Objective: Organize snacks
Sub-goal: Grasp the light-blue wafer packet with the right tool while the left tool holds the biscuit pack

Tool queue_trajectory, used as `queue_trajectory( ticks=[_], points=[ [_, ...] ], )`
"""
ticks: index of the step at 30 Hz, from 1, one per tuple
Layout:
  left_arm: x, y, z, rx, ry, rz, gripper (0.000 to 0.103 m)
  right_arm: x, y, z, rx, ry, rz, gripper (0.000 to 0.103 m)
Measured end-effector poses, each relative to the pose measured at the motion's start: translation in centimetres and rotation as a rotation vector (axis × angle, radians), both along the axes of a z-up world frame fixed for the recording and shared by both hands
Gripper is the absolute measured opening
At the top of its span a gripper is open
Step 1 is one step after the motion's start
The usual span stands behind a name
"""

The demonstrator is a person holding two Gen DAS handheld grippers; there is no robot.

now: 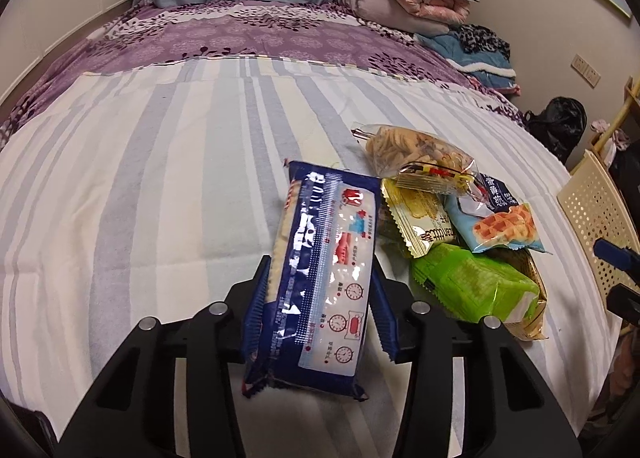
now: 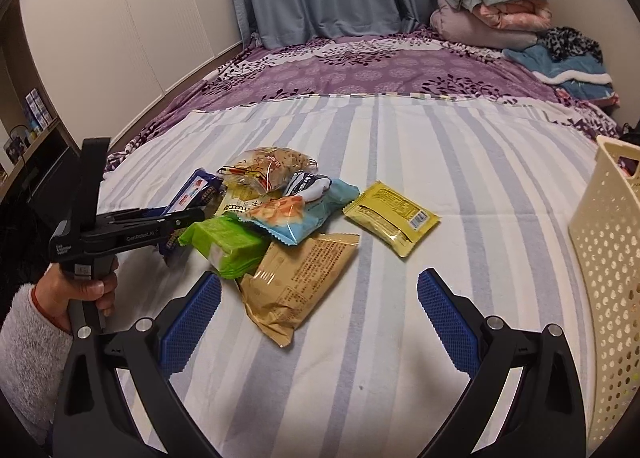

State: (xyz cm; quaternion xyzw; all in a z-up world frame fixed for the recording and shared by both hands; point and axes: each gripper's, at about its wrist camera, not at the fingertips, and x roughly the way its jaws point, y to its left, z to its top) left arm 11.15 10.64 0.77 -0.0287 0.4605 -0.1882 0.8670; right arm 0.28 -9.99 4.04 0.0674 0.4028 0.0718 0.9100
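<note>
Left gripper (image 1: 320, 294) pinching dark blue cracker packet (image 1: 320, 278) on striped bedsheet (image 1: 160, 186), probably just lifted off it; right gripper (image 2: 320, 318) jaws spread, empty, above tan snack bag (image 2: 296, 282); perforated cream basket (image 2: 608, 258) at right.

frame: black plastic hand-held gripper (image 2: 316, 322), forked arms w/ cut-outs
pads: blue ribbed rubber pads (image 2: 192, 322)
pivots: round silver screws
marking: white lettering on the other black hand-held gripper (image 2: 176, 218)
sleeve: fuzzy grey sleeve (image 2: 28, 342), red cord at wrist

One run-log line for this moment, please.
left gripper: shut on blue packet | right gripper: open, empty | basket: right of snack pile
</note>
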Motion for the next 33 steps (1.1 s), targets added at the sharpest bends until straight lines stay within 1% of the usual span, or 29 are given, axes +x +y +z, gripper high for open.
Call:
queue_trajectory(
  ticks=[7, 15, 22, 27, 29, 30, 31, 32, 33],
  points=[
    [-1.3, 1.4, 1.7, -0.035, -0.036, 0.061, 0.045, 3.5, 0.5, -0.1, 0.006, -0.001, 0.01, 0.098],
    [-2.8, 2.4, 3.8, -0.058, -0.073, 0.1, 0.045, 8.3, 3.0, -2.3, 0.036, 0.076, 0.072, 0.098],
    [-3.5, 2.6, 4.4, -0.059, -0.083, 0.113, 0.045, 11.0, 4.7, -4.3, -0.002, 0.134, 0.093, 0.098],
    [-3.4, 2.8, 4.5, -0.065, -0.081, 0.123, 0.045, 12.4, 5.0, -5.6, 0.014, 0.178, 0.102, 0.098],
    [-3.5, 2.7, 4.5, -0.065, -0.08, 0.123, 0.045, 12.4, 4.8, -5.8, 0.02, 0.175, 0.103, 0.097],
    [-3.5, 2.7, 4.5, -0.064, -0.08, 0.122, 0.045, 12.4, 4.7, -5.8, 0.021, 0.171, 0.102, 0.094],
    [-3.6, 2.7, 4.5, -0.063, -0.08, 0.12, 0.045, 12.3, 4.6, -5.8, 0.01, 0.165, 0.094, 0.087],
    [-3.6, 2.6, 4.5, -0.062, -0.08, 0.119, 0.045, 12.2, 4.4, -5.7, 0.004, 0.158, 0.092, 0.084],
    [-3.6, 2.6, 4.6, -0.062, -0.081, 0.119, 0.045, 12.2, 4.1, -5.6, 0.008, 0.156, 0.091, 0.077]
  ],
)
